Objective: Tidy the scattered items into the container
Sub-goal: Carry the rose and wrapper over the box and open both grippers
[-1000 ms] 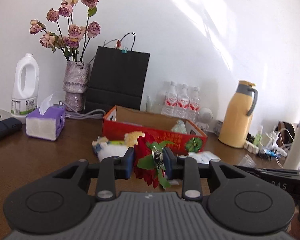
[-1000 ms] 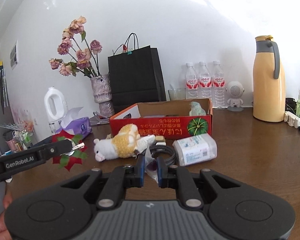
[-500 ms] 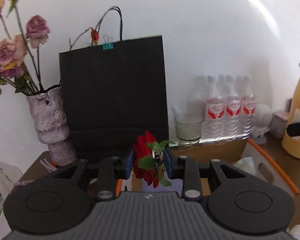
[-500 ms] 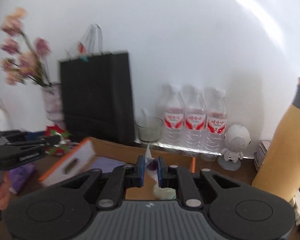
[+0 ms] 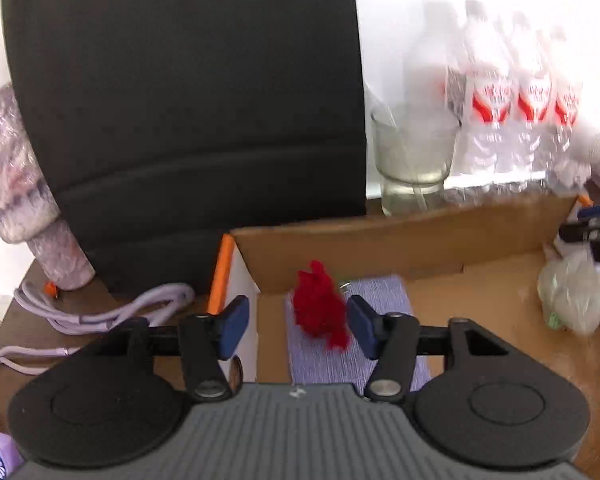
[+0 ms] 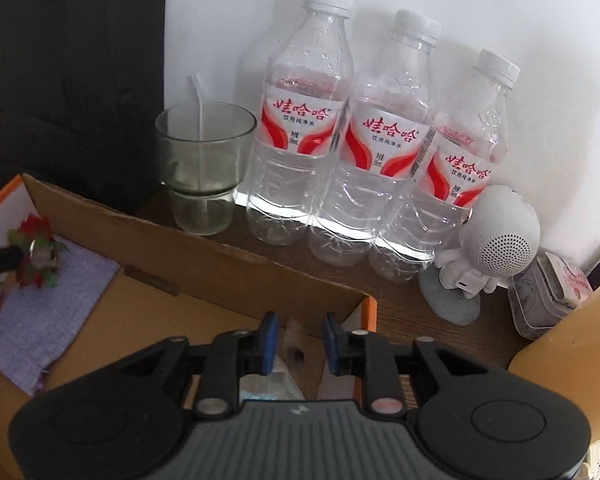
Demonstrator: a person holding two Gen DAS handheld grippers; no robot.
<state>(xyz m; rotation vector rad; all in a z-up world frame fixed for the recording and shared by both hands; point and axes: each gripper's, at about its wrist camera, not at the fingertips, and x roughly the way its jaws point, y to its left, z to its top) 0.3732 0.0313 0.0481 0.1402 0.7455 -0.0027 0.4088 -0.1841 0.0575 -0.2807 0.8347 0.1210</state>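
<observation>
My left gripper hangs over the left end of the cardboard box. Its jaws are opening. The red fabric flower lies loose between the pads, blurred, just above a purple cloth on the box floor. My right gripper is over the box's far right corner, and its jaws are opening too. A small clear plastic bag sits in the gap, with neither pad pressing on it. The right wrist view also shows the flower over the cloth.
A black paper bag, a glass with a straw, three water bottles and a white astronaut speaker stand close behind the box. A vase and a purple cable are left of it. A pale bag lies inside.
Both grippers moved from the table front to over the box. The left jaws opened and let go of the flower. The right jaws parted from the small bag.
</observation>
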